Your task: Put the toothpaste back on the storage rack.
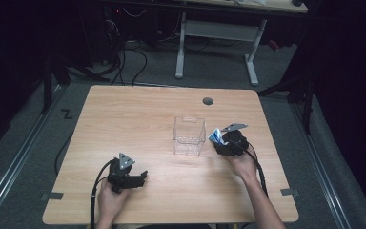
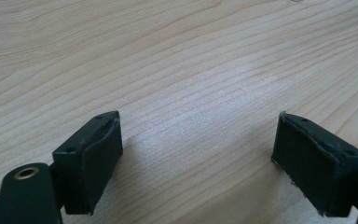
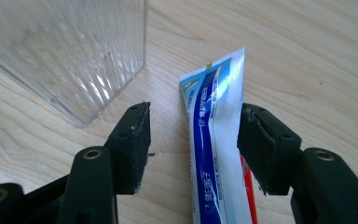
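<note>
A white and blue toothpaste tube (image 3: 214, 130) lies flat on the wooden table (image 1: 124, 124), its crimped end pointing away. My right gripper (image 3: 193, 116) stands open around it: the right jaw touches the tube's edge and a gap remains at the left jaw. In the high view the tube (image 1: 215, 137) sits just right of a clear plastic box (image 1: 189, 136), with the right gripper (image 1: 221, 143) behind it. The clear box (image 3: 70, 51) stands upright, close at the jaws' left. My left gripper (image 1: 142, 178) rests near the front left, open, with bare wood between its jaws (image 2: 198, 126).
A round cable hole (image 1: 208, 101) sits near the table's far edge. Beyond the table a white-legged desk (image 1: 217, 28) stands on grey floor with cables (image 1: 124, 62). Tape marks (image 1: 289, 192) lie near the front corners.
</note>
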The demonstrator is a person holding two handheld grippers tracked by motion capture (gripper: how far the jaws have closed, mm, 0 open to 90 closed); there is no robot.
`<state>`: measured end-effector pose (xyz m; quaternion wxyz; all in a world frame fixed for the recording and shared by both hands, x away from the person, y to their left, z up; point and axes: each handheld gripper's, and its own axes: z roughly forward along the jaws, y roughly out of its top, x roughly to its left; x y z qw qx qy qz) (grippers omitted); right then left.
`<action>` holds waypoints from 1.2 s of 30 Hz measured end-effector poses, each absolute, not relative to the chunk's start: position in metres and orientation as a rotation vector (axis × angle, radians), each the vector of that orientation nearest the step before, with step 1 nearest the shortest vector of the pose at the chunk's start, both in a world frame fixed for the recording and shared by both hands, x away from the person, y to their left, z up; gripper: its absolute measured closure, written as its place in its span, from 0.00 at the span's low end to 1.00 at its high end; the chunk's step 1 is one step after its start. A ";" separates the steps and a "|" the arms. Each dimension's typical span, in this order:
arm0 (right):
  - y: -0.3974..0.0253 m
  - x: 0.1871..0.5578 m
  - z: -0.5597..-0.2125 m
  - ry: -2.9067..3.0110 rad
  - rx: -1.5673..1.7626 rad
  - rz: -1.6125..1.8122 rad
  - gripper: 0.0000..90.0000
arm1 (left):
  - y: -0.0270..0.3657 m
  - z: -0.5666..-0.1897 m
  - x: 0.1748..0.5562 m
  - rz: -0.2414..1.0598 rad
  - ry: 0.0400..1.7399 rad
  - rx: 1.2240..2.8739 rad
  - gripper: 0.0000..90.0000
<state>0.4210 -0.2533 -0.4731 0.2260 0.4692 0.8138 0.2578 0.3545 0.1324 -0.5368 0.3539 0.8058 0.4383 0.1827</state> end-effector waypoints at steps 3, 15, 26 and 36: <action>-0.251 0.426 -0.480 2.247 1.309 0.660 0.49 | 0.132 -0.537 0.355 0.472 1.133 2.084 0.18; -0.249 0.440 -0.490 2.258 1.333 0.558 0.51 | 0.132 -0.537 0.354 0.472 1.132 2.084 0.18; -0.251 0.450 -0.496 2.286 1.365 0.479 0.54 | 0.132 -0.537 0.354 0.472 1.132 2.083 0.18; -0.250 0.455 -0.498 2.307 1.362 0.442 0.56 | 0.133 -0.537 0.354 0.472 1.132 2.083 0.18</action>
